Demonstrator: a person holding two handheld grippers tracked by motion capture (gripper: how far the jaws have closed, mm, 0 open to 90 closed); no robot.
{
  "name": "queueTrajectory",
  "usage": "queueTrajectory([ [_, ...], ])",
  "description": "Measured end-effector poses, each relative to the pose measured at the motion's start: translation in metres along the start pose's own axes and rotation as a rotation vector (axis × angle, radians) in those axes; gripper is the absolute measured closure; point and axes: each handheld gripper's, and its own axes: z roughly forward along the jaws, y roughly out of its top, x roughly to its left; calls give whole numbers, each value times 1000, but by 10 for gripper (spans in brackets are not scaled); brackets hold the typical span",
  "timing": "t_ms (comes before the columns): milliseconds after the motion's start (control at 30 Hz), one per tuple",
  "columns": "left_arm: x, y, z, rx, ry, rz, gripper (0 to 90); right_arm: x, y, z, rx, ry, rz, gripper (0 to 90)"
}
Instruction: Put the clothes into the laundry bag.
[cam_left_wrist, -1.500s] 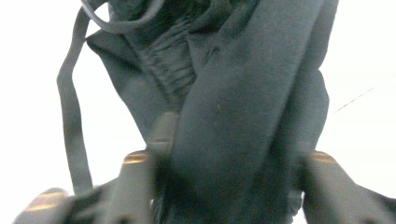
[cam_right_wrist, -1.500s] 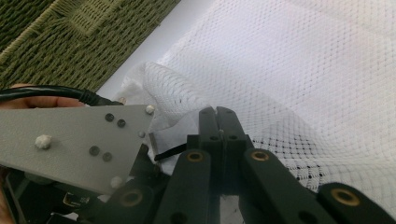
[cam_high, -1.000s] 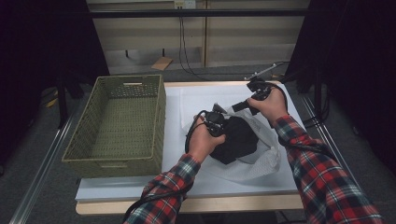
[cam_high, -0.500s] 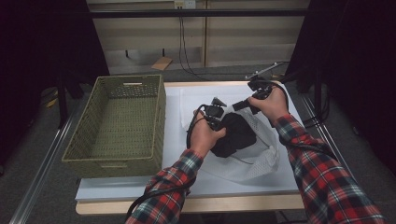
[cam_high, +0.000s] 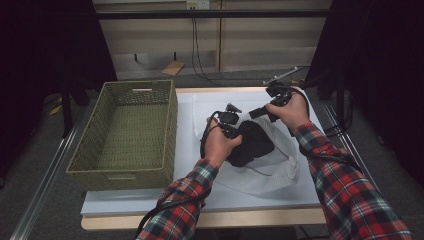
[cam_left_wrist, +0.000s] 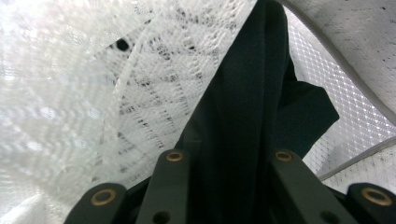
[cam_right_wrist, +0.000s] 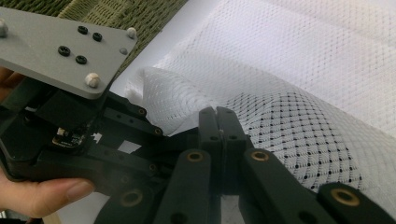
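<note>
A dark garment (cam_high: 252, 145) lies partly inside a white mesh bag (cam_high: 280, 167) on the table. My left gripper (cam_high: 238, 131) is shut on the garment, and its jaws reach into the bag's mouth. In the left gripper view the dark cloth (cam_left_wrist: 247, 116) runs up between the jaws of the left gripper (cam_left_wrist: 229, 156), with mesh (cam_left_wrist: 70, 93) all around. My right gripper (cam_high: 252, 114) holds up the bag's far edge. In the right gripper view the right gripper (cam_right_wrist: 217, 116) is pinched shut on the mesh (cam_right_wrist: 303, 70), and the left gripper's body (cam_right_wrist: 70, 116) sits close at the left.
A green woven basket (cam_high: 120, 172) stands empty on the left part of the table. A white sheet (cam_high: 150, 202) covers the tabletop. The table's front edge runs just below the person's plaid sleeves. Cables and a dark backdrop lie beyond the far edge.
My left gripper has edged a little away from the person with the dark garment, deeper into the bag's mouth. The right gripper has kept still on the bag's edge.
</note>
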Motion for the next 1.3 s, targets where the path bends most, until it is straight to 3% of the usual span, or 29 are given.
queueTrajectory([
  [167, 1, -1, 5, 6, -6, 24, 754, 1, -1, 0, 9, -2, 1, 900],
  [367, -2, 1, 6, -46, -2, 22, 764, 1, -1, 0, 7, -1, 2, 900],
  [433, -2, 1, 7, -42, 0, 22, 764, 1, -1, 0, 9, -3, 2, 900],
  [467, -1, 1, 7, -28, -2, 40, 764, 0, -1, 0, 10, -6, 3, 900],
  [567, -2, 0, 9, -29, -6, 21, 747, 0, -2, 1, 8, -5, 5, 900],
  [667, -2, -1, 9, -18, -15, 18, 696, 0, -3, 2, 12, -4, 3, 900],
  [700, 0, -2, 8, -7, -19, 41, 664, 0, -3, 2, 15, -6, 5, 900],
  [767, 1, -3, 8, -11, -19, 17, 616, 0, -3, 2, 13, -5, 2, 900],
  [900, 5, -6, 6, 25, -30, 42, 455, 0, -3, 3, 16, -10, 9, 900],
  [933, 4, -7, 7, 25, -34, 23, 433, -1, -4, 3, 16, -12, 7, 900],
  [1067, 5, -10, 8, 67, -50, 54, 264, -1, -5, 5, 21, -11, 3, 900],
  [1133, 3, -13, 8, 73, -44, 52, 226, -1, -4, 5, 24, -7, -2, 900],
  [1300, -1, -19, 6, 105, -28, 90, 149, -1, -4, 6, 24, -15, 4, 900],
])
